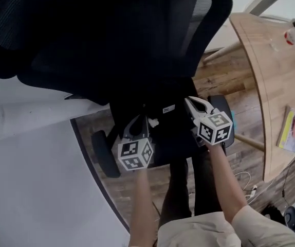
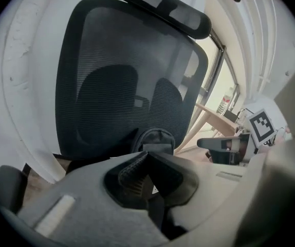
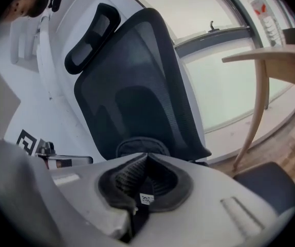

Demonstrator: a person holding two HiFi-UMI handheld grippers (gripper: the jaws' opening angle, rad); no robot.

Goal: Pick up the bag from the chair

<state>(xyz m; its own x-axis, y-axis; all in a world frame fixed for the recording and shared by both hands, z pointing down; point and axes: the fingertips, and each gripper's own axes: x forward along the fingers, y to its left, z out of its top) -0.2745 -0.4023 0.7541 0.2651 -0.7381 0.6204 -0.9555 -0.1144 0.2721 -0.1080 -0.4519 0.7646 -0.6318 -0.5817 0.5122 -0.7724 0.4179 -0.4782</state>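
A black office chair (image 1: 111,35) fills the head view, its mesh back (image 2: 127,86) rising in front of both grippers. The black bag (image 1: 170,130) lies on the seat and is hard to tell from it; its rounded top (image 2: 155,138) (image 3: 142,145) shows just beyond the jaw tips. My left gripper (image 1: 140,118) (image 2: 146,154) is shut with a black strap of the bag running down between its pads. My right gripper (image 1: 188,101) (image 3: 146,156) is shut the same way on a black strap carrying a small white label (image 3: 146,198).
The chair's armrests (image 1: 104,153) (image 1: 224,112) flank the grippers. A curved wooden table (image 1: 276,71) stands at the right with a bottle (image 1: 294,35) and a booklet (image 1: 294,130). A table leg (image 3: 258,112) stands near the chair. A white wall is at the left. Cables (image 1: 250,189) lie on the wooden floor.
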